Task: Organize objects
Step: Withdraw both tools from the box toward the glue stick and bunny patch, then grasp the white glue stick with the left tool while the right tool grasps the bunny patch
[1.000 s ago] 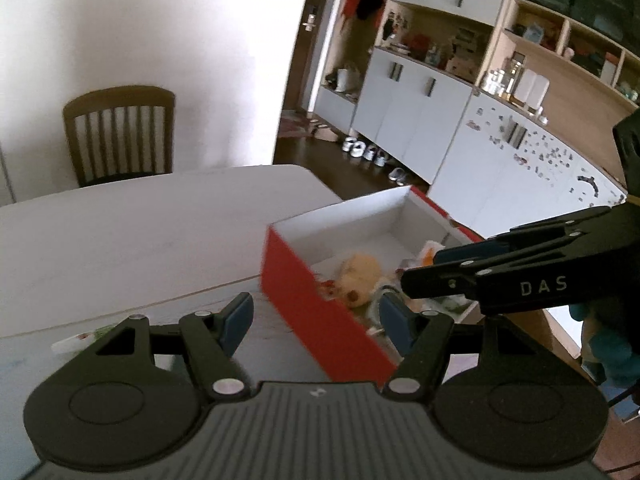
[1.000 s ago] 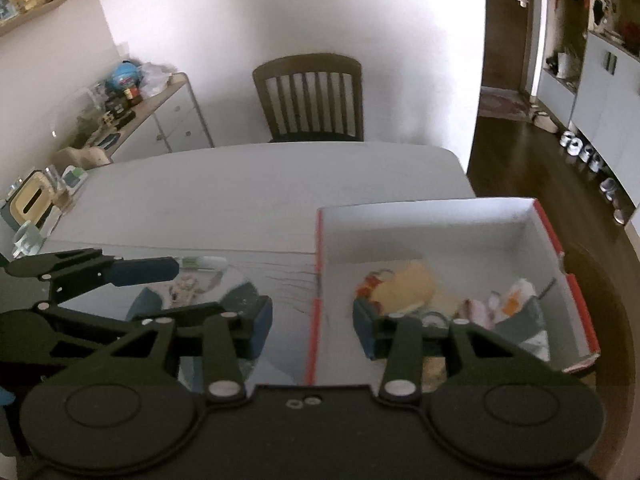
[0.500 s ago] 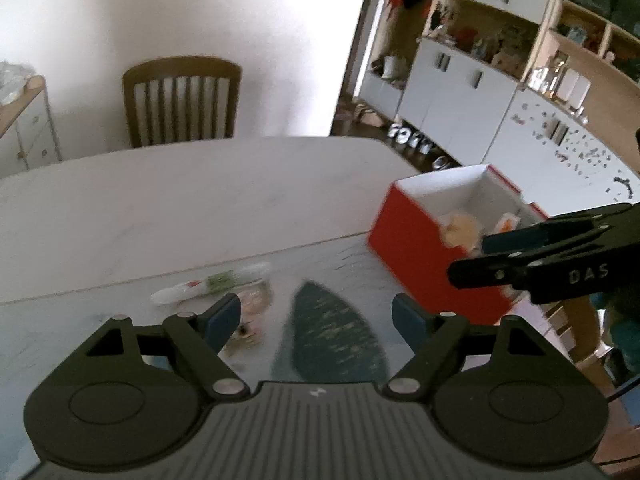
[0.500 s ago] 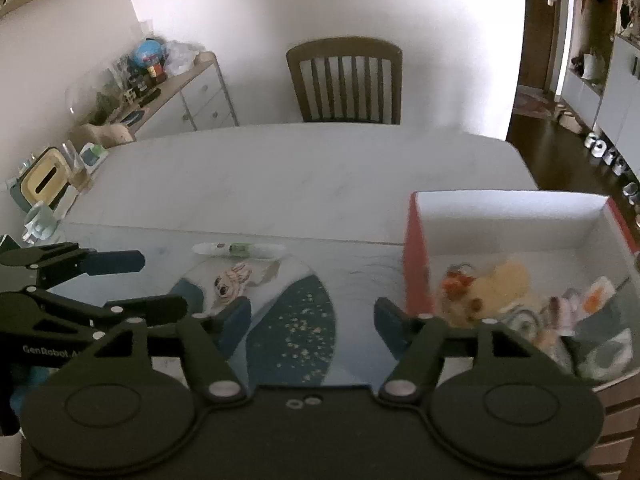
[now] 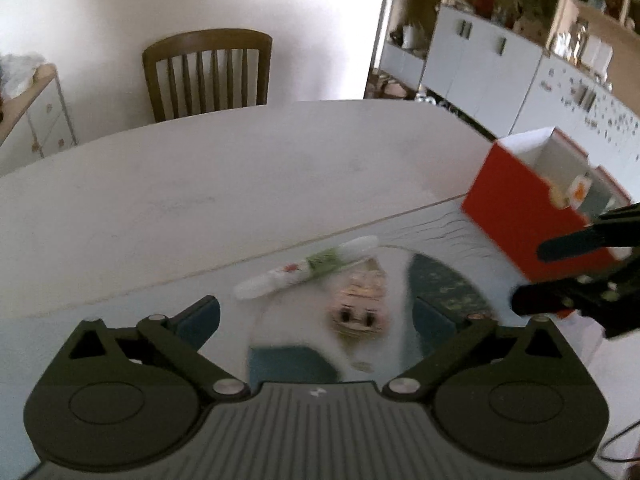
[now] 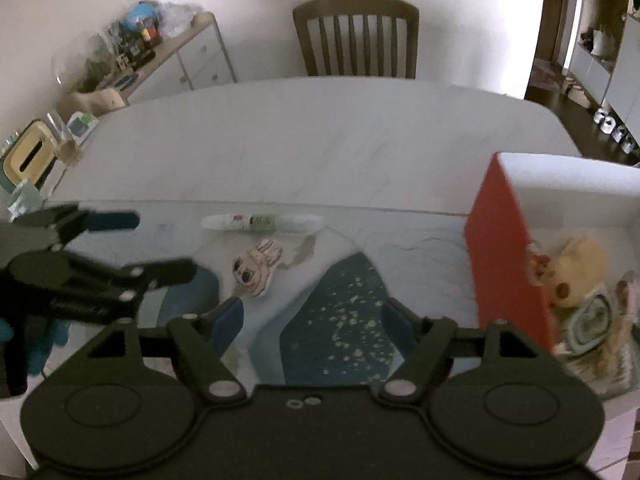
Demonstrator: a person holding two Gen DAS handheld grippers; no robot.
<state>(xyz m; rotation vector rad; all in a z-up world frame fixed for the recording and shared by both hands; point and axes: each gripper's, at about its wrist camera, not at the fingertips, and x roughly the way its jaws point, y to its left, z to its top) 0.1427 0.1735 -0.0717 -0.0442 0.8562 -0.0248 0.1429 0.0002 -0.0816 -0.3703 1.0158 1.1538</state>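
Left gripper (image 5: 316, 318), right gripper (image 6: 312, 318): jaws opening, both empty. Tube (image 6: 262, 223) and cartoon sticker (image 6: 256, 266) left of red box (image 6: 506, 256).

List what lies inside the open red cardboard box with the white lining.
Inside the red cardboard box: a yellowish plush toy with small soft items beside it. The red wall and the frame edge hide the rest.

1. This is a home, a dining room by the look of it: a big pale table (image 6: 320, 140) with a slatted wooden chair (image 6: 356, 36) pushed in at the far side.
2. Sideboard (image 6: 192, 56) on the left, cluttered with odds and ends.
3. White cupboards (image 5: 472, 60) with open shelves on the right.
4. Shoes (image 6: 612, 128) lined up on the dark floor.
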